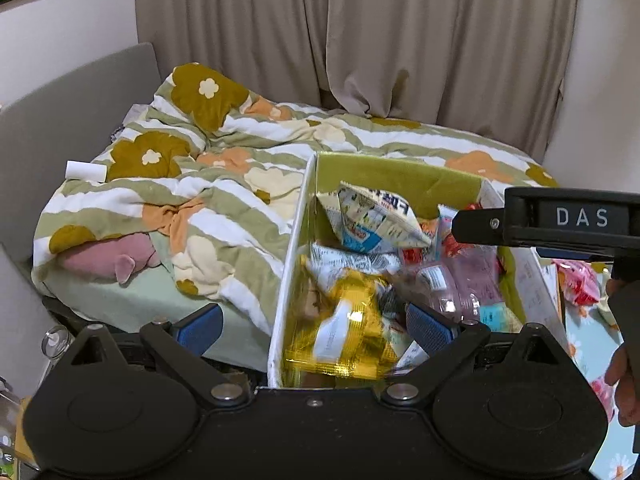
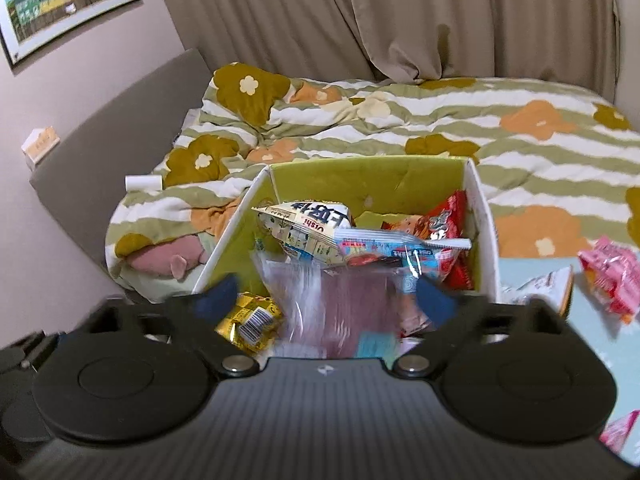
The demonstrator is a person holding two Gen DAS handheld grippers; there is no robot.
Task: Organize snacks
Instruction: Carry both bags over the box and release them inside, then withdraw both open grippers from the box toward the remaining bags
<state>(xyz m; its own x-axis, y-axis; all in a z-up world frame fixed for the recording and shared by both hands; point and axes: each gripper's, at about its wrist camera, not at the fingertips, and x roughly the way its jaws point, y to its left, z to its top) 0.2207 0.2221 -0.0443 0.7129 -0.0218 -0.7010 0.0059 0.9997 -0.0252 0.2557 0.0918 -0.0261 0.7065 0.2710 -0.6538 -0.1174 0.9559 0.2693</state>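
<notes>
Both tools hanging over the box (image 2: pixel 404 178) of snacks beside the bed (image 2: pixel 520 120); left tool (image 1: pixel 314 326) gaping wide above a yellow bag (image 1: pixel 340 320); right tool (image 2: pixel 326 300) gaping wide, clear bag (image 2: pixel 332 304) blurring between its fingers

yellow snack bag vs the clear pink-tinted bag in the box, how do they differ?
The yellow snack bag is opaque, shiny foil with a white label; the clear pink-tinted bag is see-through plastic. The yellow one lies at the left side of the green-lined box; the clear one lies more toward the middle and right. Both are inside the box, near its front, blurred, and neither is clearly gripped by a hand-held gripper.
</notes>
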